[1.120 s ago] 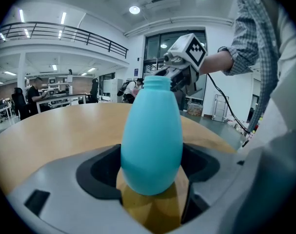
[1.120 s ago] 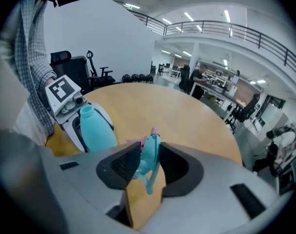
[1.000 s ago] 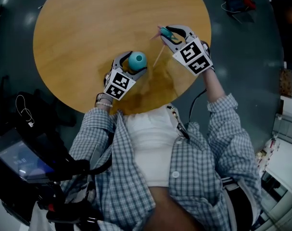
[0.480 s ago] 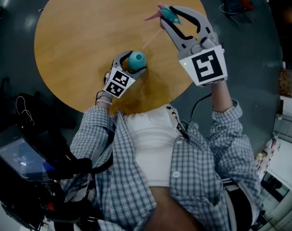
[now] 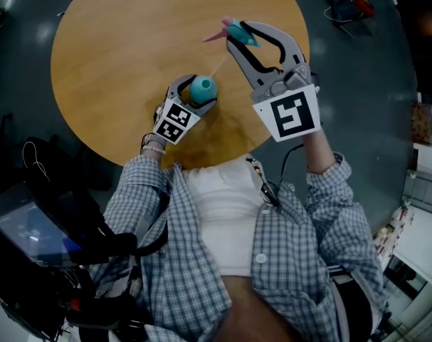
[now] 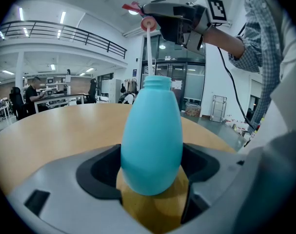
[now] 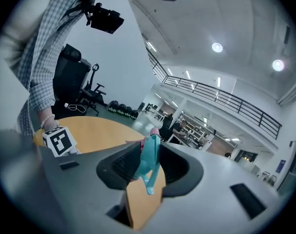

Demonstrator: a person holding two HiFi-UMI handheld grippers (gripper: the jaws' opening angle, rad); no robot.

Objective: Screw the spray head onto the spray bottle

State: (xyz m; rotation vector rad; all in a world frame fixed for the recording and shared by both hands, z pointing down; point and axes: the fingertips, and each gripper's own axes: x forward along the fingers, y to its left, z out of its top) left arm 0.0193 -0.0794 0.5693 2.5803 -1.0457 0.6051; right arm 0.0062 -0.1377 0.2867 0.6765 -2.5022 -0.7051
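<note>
Up off the table and leftward goes the right claw since a second ago; it now hangs high over the far part of the round top, farther out than the bottle and a little to its right; its jaws are clamped on the spray head, the teal body pinched between the pads and the pink nozzle poking out to the left; in the right gripper view the spray head sits tilted between the dark ribbed pads of the right claw, trigger pointing down; a thin pale tube hangs from the spray head and slants toward the bottle; from the left gripper view the tube drops straight to the bottle's open neck, though I cannot tell whether its tip has gone inside; the left claw has stayed low by the near edge of the table, its jaws closed against both sides of the bottle, which stands upright on the wood with no cap on; the left claw grips it around the fat lower part; the two claws are well apart, the right one above and beyond the bottle's mouth.
</note>
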